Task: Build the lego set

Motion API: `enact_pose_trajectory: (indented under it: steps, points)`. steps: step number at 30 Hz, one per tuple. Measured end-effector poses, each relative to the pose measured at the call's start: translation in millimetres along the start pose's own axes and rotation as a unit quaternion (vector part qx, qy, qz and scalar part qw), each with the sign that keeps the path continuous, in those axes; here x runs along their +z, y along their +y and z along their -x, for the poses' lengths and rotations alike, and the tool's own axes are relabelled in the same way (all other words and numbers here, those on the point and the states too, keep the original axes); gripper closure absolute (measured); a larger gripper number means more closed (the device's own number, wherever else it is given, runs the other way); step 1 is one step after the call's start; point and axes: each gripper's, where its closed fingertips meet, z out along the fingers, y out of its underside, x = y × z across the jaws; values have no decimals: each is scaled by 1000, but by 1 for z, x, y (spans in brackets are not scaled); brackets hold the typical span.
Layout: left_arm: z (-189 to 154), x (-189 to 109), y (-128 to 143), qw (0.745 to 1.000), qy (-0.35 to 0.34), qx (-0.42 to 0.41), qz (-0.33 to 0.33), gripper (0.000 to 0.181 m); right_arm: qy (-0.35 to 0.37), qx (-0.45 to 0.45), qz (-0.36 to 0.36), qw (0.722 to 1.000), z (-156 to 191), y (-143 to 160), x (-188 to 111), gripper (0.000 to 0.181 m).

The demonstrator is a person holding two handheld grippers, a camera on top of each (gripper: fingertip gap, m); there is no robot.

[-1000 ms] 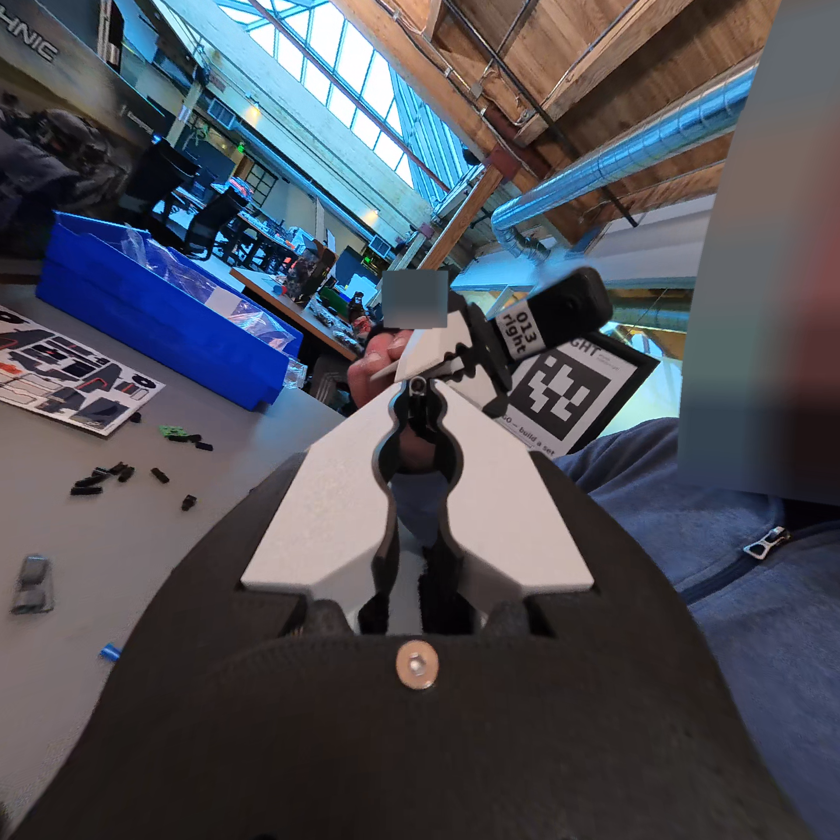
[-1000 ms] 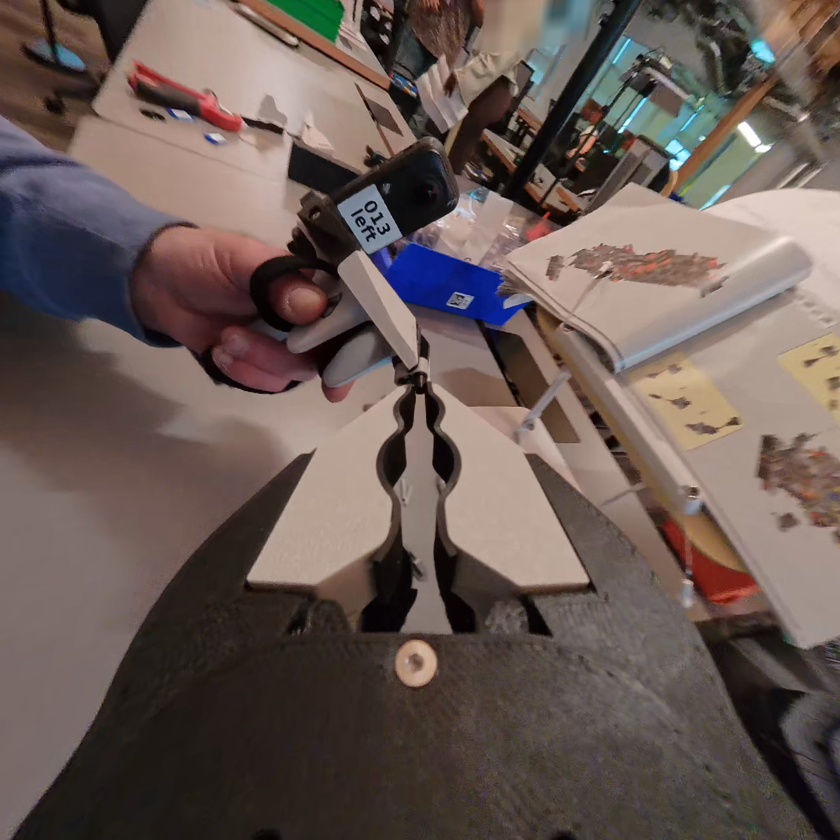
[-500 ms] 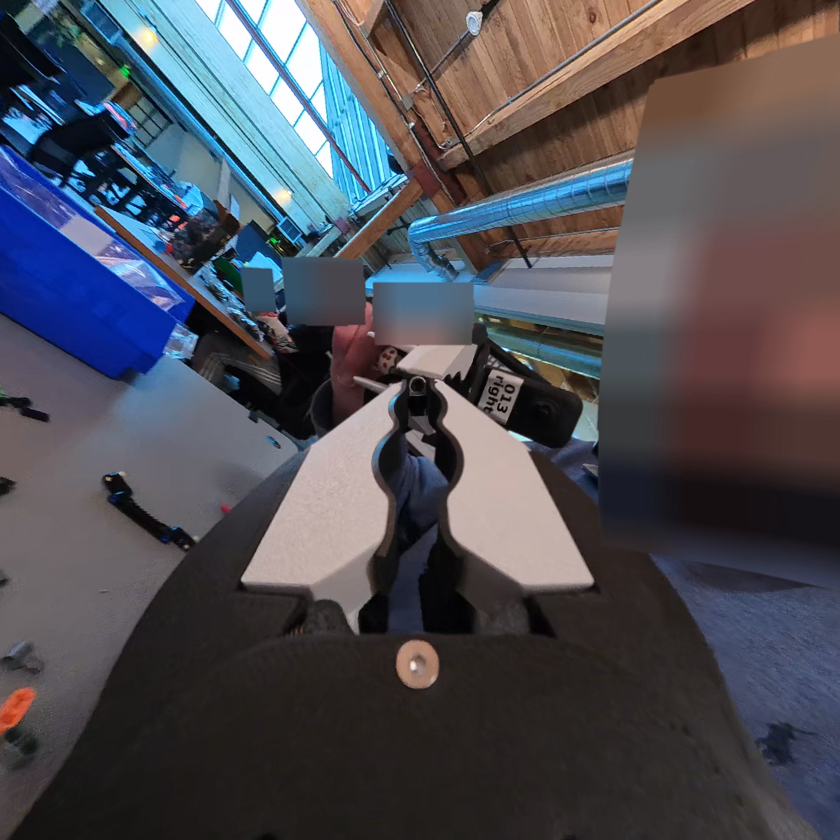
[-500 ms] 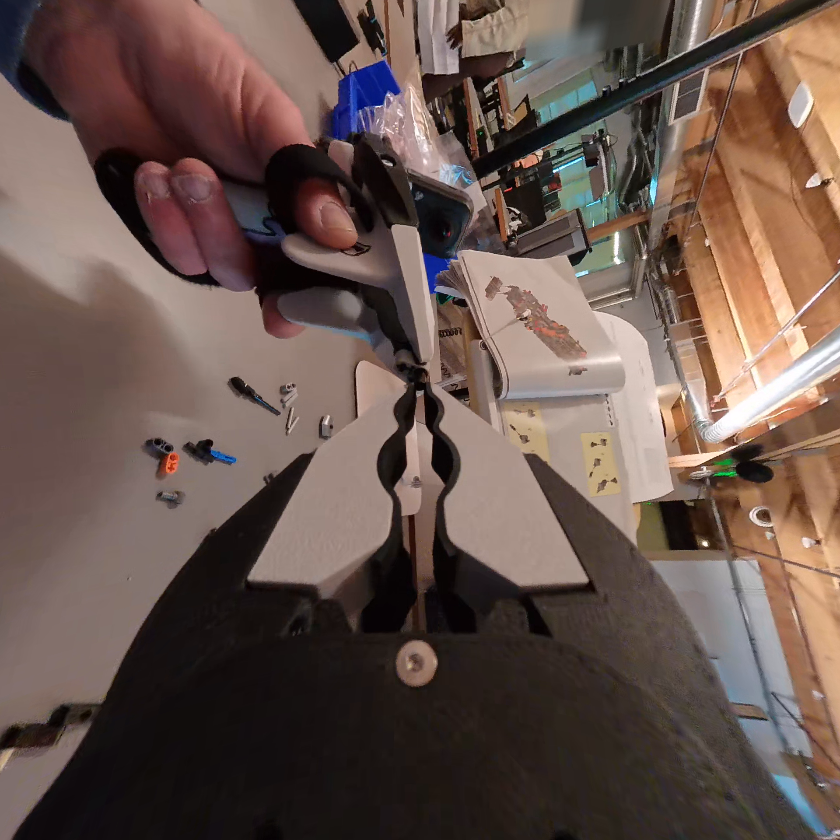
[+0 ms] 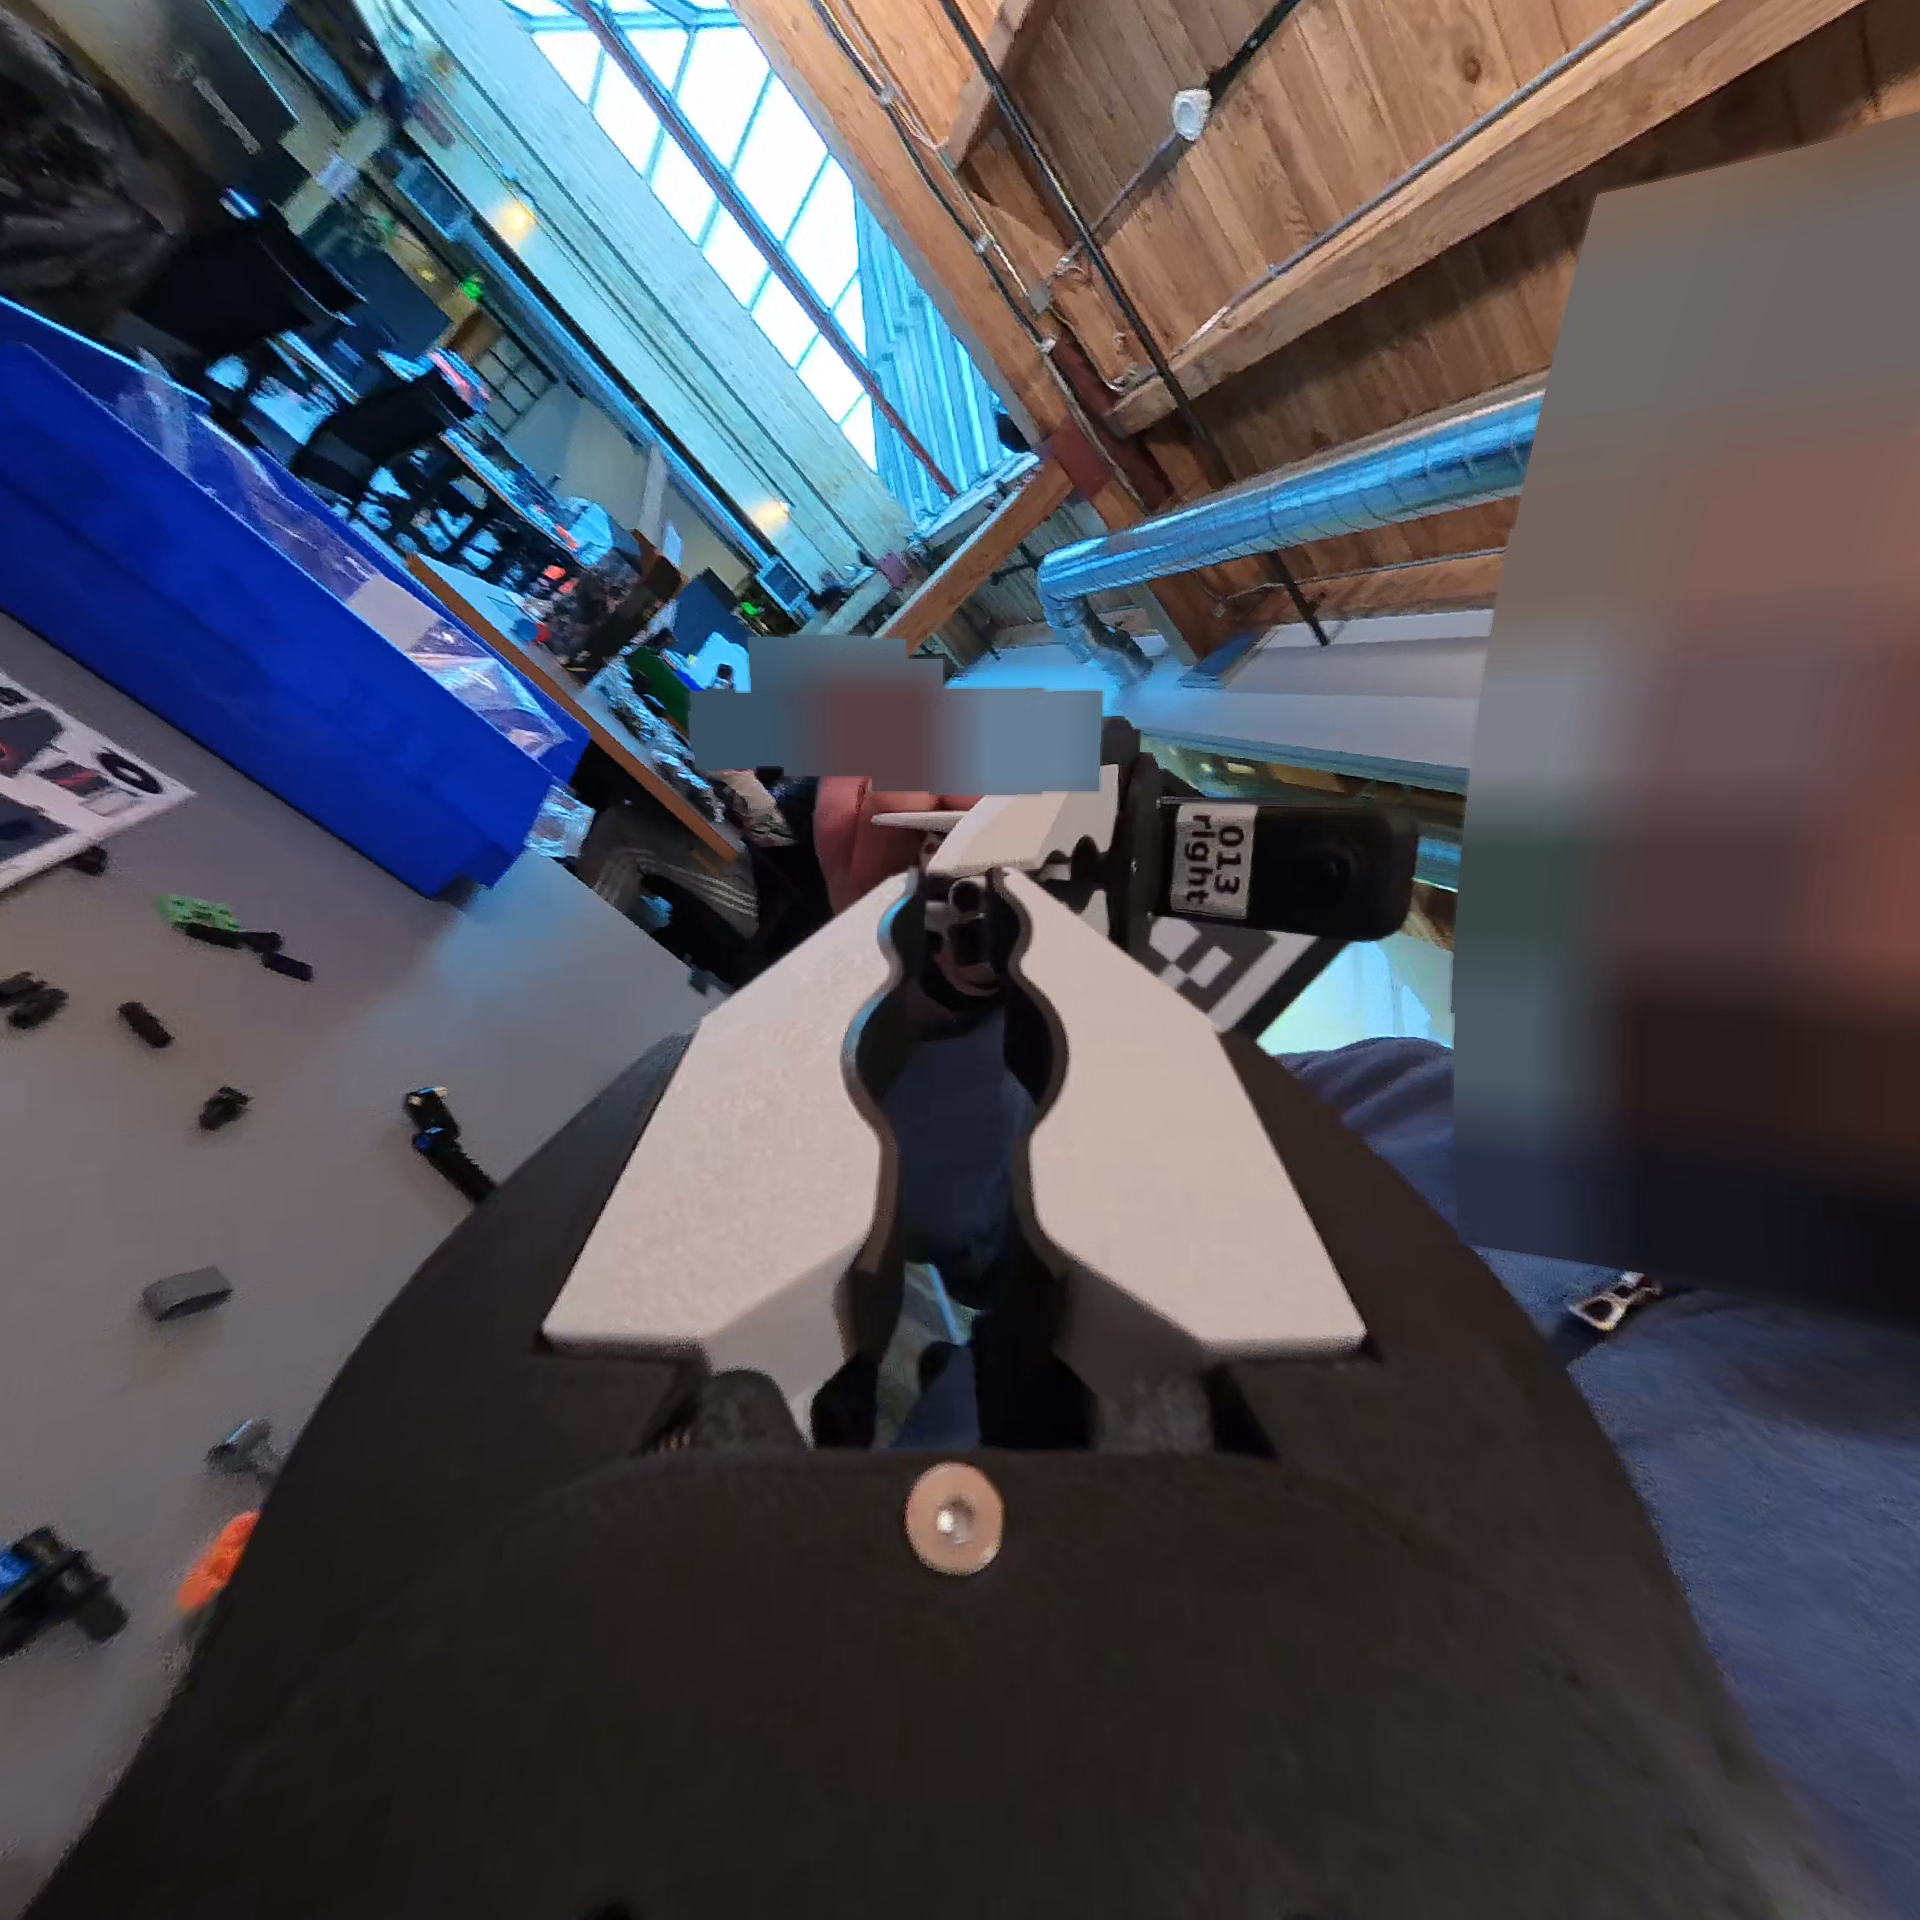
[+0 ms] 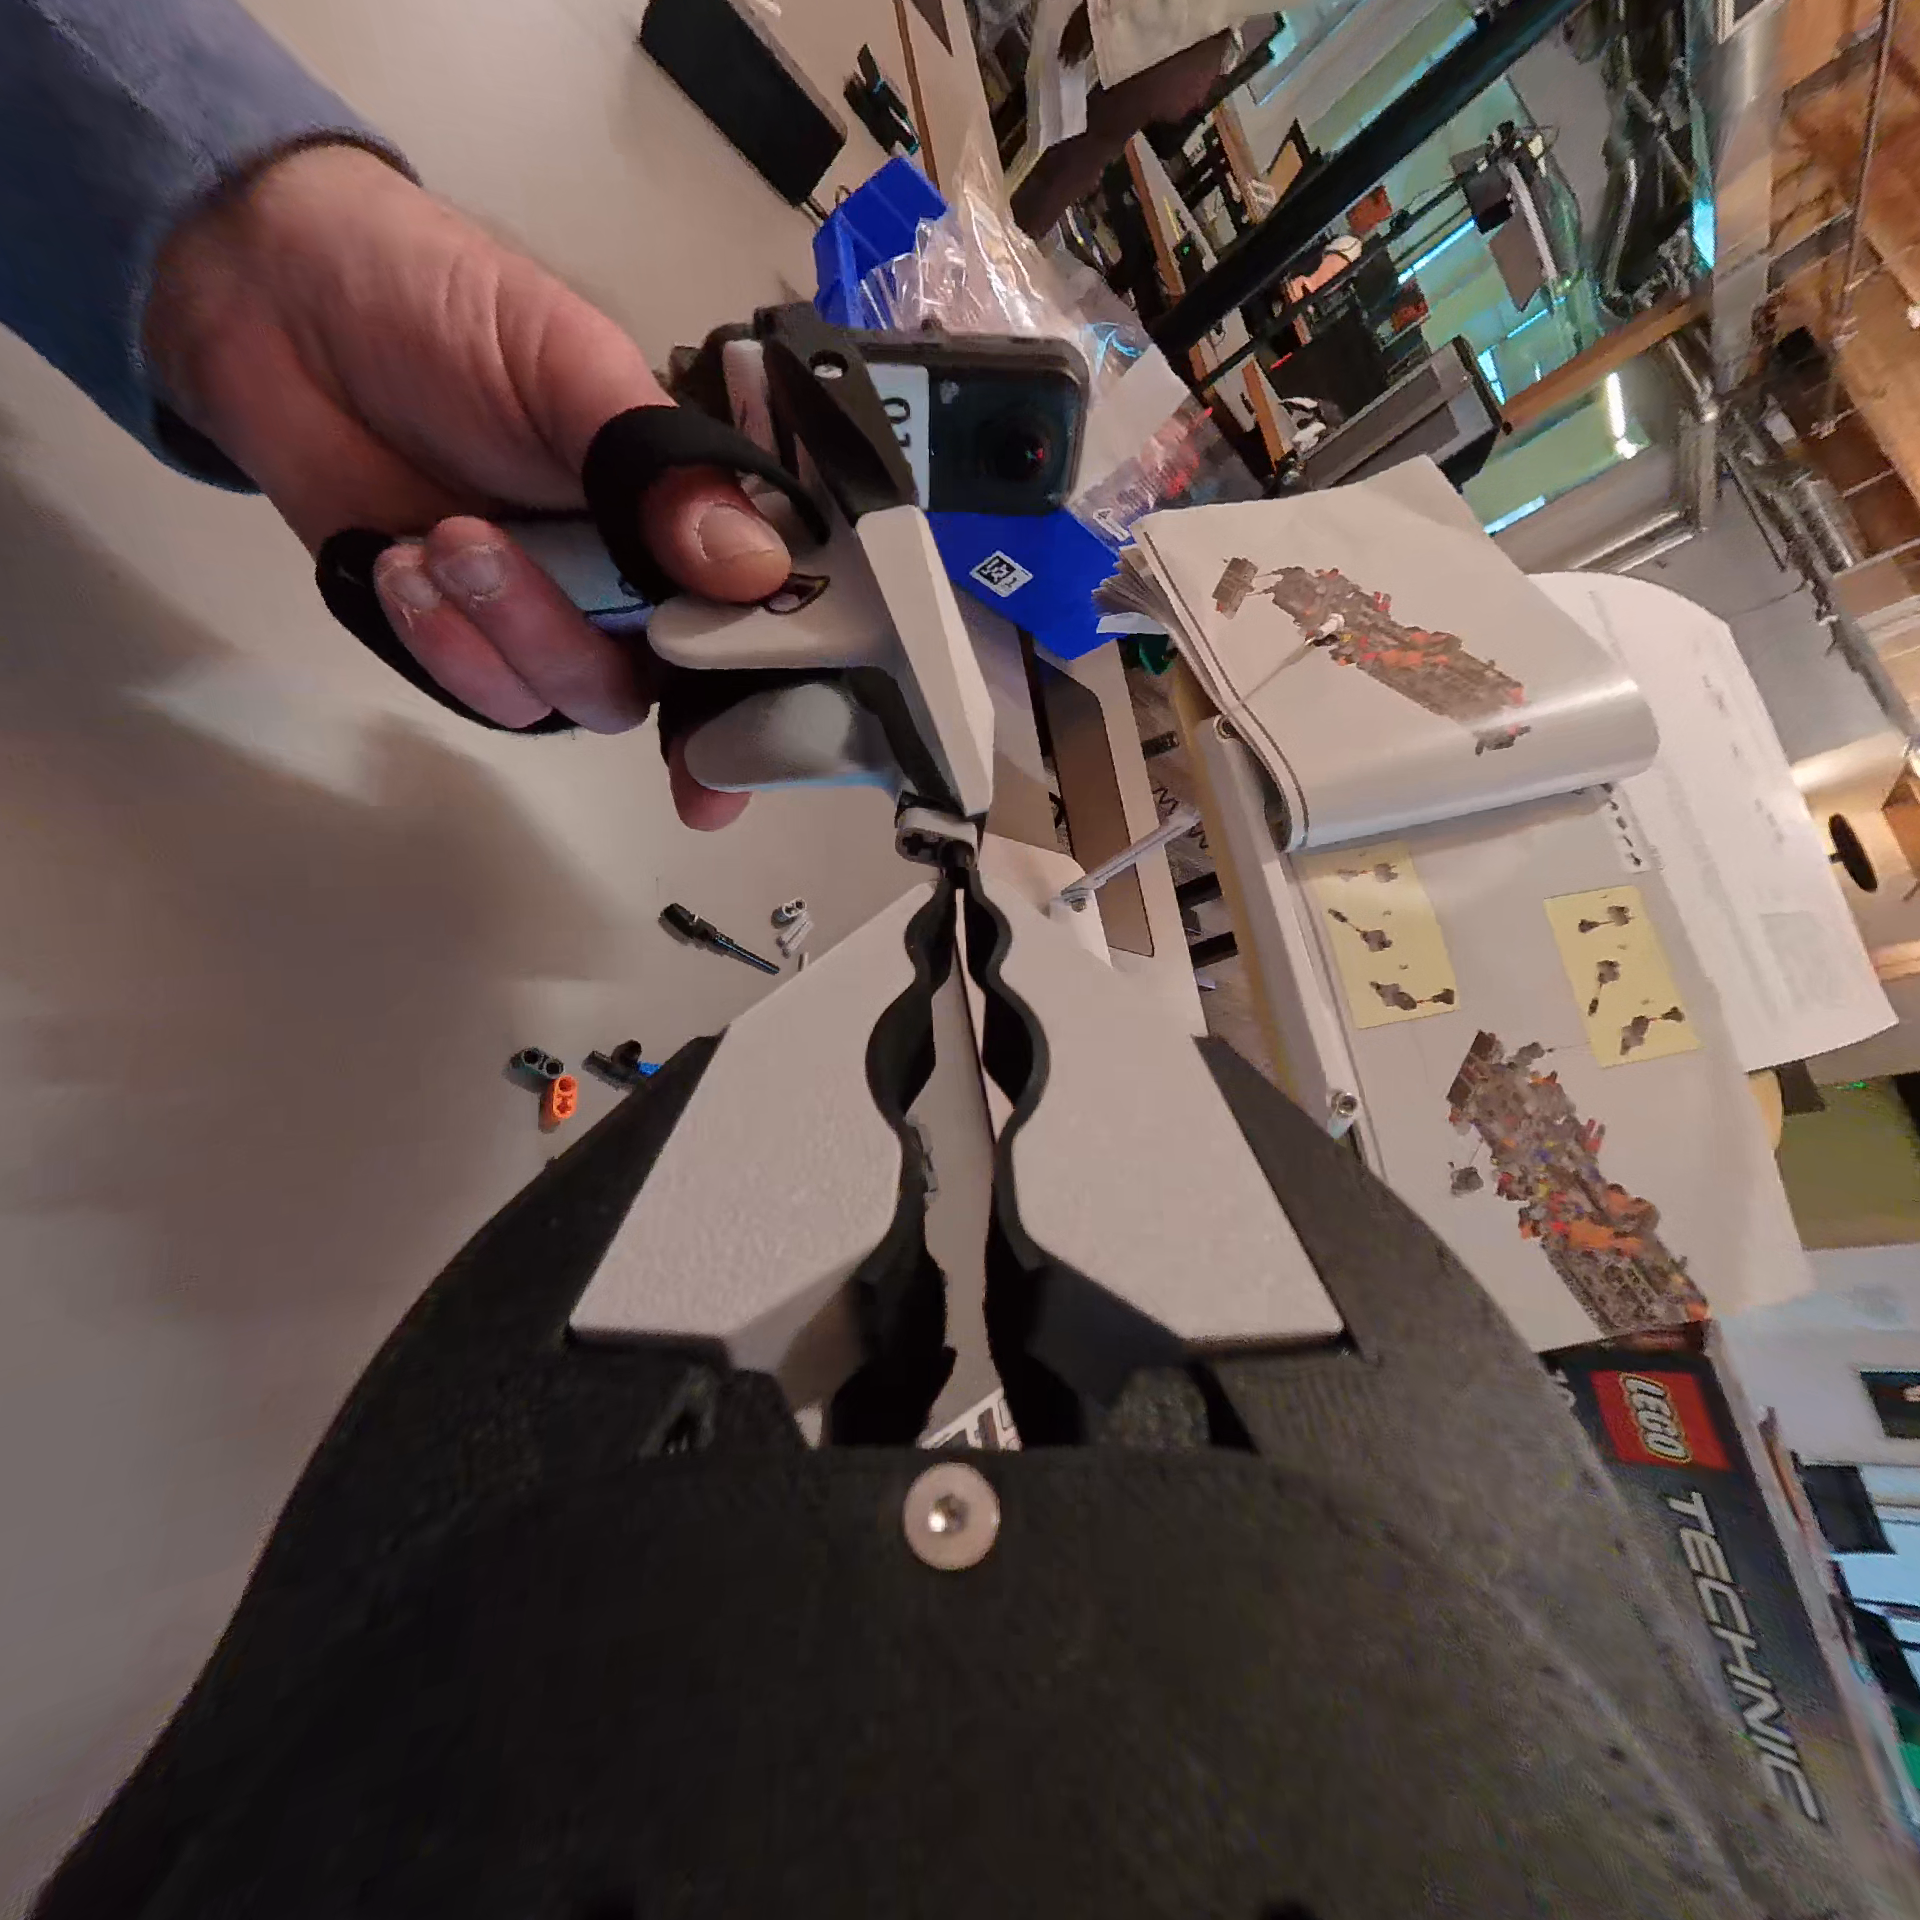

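Both grippers meet tip to tip in the air above the table (image 6: 260, 935). Left gripper (image 5: 961, 894) is clamped on a small grey lego piece (image 6: 932, 828). Right gripper (image 6: 957, 883) is pinched on a thin black pin (image 6: 957, 858) (pushed against that piece). Loose parts (image 6: 582, 1070) lie on the table, manual (image 6: 1382, 665) beside.

Both grippers have pale grey fingers on matt black bodies. The left gripper (image 6: 940, 821) nips a light grey piece (image 6: 935, 829) with a black pin. The sleeve (image 6: 114, 177) at ten o'clock is dull blue. On the beige table (image 6: 260, 935) lie an orange connector (image 6: 559, 1101), grey bits and black pins. At three o'clock a white booklet (image 6: 1392, 665) shows brown-orange prints and yellow panels. The bin (image 5: 208, 644) at nine o'clock is bright blue; a green piece (image 5: 192, 911) lies near it. The box (image 6: 1714, 1538) is black with a red-and-yellow logo.
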Motion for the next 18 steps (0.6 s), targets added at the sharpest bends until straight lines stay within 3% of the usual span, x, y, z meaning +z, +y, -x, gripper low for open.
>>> enact_pose_trajectory:
  steps: [1, 7, 10, 13, 18]
  points:
    - [1, -1, -1, 1000, -5, 9, -2, 171, -1, 6, -4, 1000, -1, 1, 0, 181]
    - [9, -10, -4, 991, -79, 109, 12, 163, -14, 40, -15, 999, -4, 2, -2, 181]
    - [9, -16, -8, 960, -153, 231, 25, 156, -30, 69, -11, 997, -4, 6, -1, 181]
    - [1, -14, -2, 894, -214, 386, 73, 153, -53, 105, -3, 993, -2, 11, 2, 181]
    - [9, -6, 10, 753, -305, 560, 164, 161, -84, 150, 3, 985, 3, 12, 5, 181]
